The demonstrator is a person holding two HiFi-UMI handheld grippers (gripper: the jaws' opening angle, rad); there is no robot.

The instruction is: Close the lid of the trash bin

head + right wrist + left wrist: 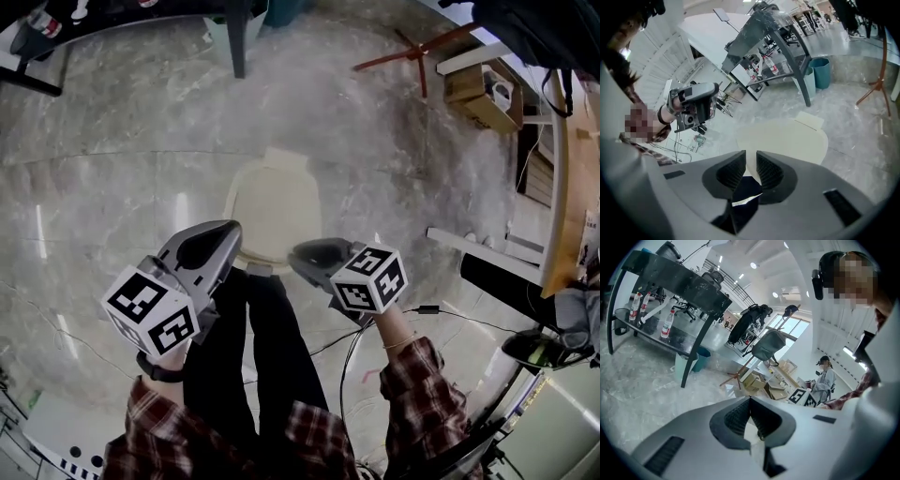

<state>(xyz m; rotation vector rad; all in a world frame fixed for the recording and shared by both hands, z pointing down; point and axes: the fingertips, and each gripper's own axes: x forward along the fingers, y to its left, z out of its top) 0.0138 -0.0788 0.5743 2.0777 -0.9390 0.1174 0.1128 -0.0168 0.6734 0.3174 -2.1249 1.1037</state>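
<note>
Head view: the cream trash bin [272,187] stands on the marble floor [112,187] just beyond the person's dark-trousered legs [281,347]. Its lid [274,225] lies flat on top, so the body and anything inside are hidden. The bin's near edge is covered by the left gripper [217,236] and the right gripper [307,255], whose jaws cannot be read here.

Left gripper view: the jaws meet at their tips and grip nothing. A pale sliver behind them is too cut off to name. Far left, a teal bin [701,357] and a pale bin [683,367] stand under a dark table [679,282], contents unseen.

Right gripper view: the jaws stand a narrow slit apart, empty, pointing at the lowered lid.
</note>
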